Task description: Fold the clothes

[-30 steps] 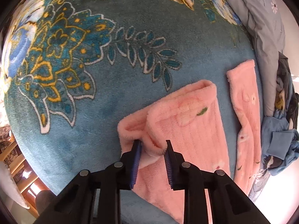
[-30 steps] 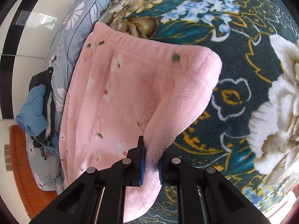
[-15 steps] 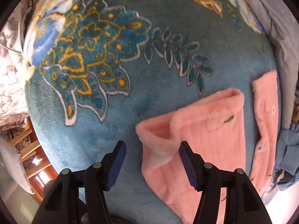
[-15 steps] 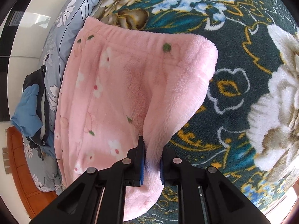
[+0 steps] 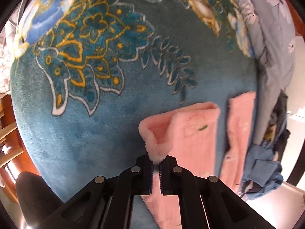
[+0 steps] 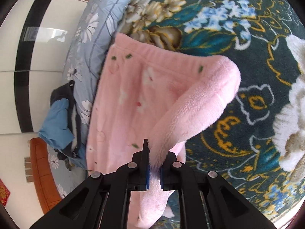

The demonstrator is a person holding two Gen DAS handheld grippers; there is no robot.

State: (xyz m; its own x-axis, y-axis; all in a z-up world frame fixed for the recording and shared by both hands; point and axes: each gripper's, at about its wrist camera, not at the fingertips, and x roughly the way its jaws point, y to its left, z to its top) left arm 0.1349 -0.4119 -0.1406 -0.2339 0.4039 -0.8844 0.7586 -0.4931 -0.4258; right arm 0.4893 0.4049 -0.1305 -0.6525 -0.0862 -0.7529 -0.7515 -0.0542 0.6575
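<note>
Both grippers, left point(image 5: 156, 168) and right point(image 6: 154, 168), pinch edges of the pink fleece pants point(image 6: 144, 103) lying on the floral blanket point(image 5: 106, 118). Left's thin bite, just closed, may slip when lifted, spoiling the fold.

Both views are bright with even daylight, and the teal floral blanket point(image 5: 118, 126) and the pink fleece garment point(image 6: 133, 103) show rich colour with only soft shadows under the lifted folds. Glare burns out the glossy white wall point(image 6: 43, 63) in the right wrist view and the pale floor point(image 5: 274, 206) at the lower right of the left one — detail there is lost. The fisheye lens bows everything towards a dark round rim, and motion blur smears the left view's upper right and the garment's edges, while the black claw arms point(image 5: 133, 200) stay sharp.
</note>
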